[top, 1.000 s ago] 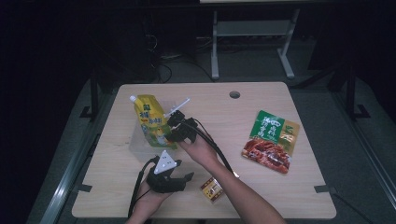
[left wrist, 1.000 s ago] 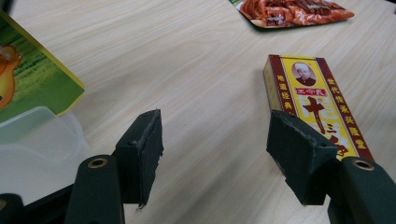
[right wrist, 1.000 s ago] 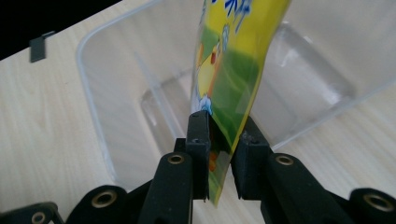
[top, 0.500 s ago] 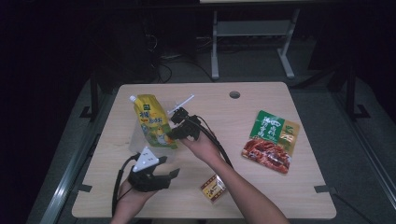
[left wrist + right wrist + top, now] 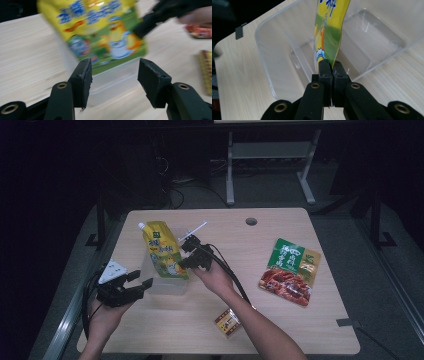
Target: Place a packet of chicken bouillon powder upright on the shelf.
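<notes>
High view: your right gripper (image 5: 186, 261) is pinched tight on the yellow pouch's (image 5: 164, 251) lower edge, mid-frame, over the clear tub (image 5: 162, 286).
Pouch axis: runs toward upper left.
Left gripper (image 5: 141, 278): half-open, just been closing, nothing between, lower left of tub, nearer it.

The yellow-green spouted pouch (image 5: 164, 251), printed with cartoon art and a white cap at its far end, stands tilted in the clear plastic container (image 5: 150, 276), its lower end inside. The clear plastic container, rectangular and open-topped, sits on the table's left half, near the left edge, midway between front and back.
</notes>
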`<state>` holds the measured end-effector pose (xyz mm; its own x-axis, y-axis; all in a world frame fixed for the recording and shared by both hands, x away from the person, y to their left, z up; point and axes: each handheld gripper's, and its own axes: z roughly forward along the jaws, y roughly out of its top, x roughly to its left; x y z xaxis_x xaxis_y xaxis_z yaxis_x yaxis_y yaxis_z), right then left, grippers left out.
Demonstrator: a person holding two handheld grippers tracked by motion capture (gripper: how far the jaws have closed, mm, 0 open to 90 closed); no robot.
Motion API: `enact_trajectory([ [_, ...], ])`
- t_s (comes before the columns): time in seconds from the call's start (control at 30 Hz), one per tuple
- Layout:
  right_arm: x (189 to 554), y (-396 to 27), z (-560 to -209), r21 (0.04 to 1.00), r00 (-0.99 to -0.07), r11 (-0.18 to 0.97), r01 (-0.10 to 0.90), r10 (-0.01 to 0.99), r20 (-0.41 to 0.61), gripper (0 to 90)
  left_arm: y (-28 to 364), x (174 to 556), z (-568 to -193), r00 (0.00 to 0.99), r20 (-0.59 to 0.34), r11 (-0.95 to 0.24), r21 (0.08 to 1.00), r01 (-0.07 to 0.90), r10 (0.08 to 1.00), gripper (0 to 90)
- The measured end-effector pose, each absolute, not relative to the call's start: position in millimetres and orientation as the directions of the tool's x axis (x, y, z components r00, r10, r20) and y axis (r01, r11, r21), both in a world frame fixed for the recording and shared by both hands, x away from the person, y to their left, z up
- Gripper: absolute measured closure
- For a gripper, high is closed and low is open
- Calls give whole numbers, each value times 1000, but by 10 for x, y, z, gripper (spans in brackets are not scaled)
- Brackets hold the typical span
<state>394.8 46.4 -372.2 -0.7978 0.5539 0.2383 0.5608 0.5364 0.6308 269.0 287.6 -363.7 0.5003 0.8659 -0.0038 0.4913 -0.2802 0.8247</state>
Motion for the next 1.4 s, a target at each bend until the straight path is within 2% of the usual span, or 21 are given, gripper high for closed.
enact_trajectory([
  [0.2,3937,483,-3737,635,-792,533,559,570,219,883,2969,2771,-3754,455,-18,-255,808,532,890,476],
  [0.77,3906,495,-3784,657,-780,509,556,592,203,891,3011,2855,-3875,459,-70,-235,785,573,886,521],
  [0.9,3905,506,-3788,652,-774,488,581,579,256,891,3016,2854,-3876,457,-70,-233,786,573,887,528],
  [1.13,3852,549,-3796,664,-793,508,549,568,221,891,3007,2857,-3875,454,-65,-233,788,570,889,531],
  [1.17,3824,624,-3889,632,-798,559,537,579,167,891,3008,2858,-3875,444,-42,-243,789,565,895,532],
  [1.2,3808,624,-3926,642,-798,556,528,583,152,891,3007,2858,-3876,438,-53,-231,790,568,897,533],
  [1.27,3819,604,-3933,650,-796,539,535,580,174,890,3023,2860,-3879,442,-55,-233,789,569,895,536],
  [1.4,3798,621,-3927,649,-823,580,493,553,130,888,3020,2863,-3881,442,-56,-231,790,568,896,531],
])
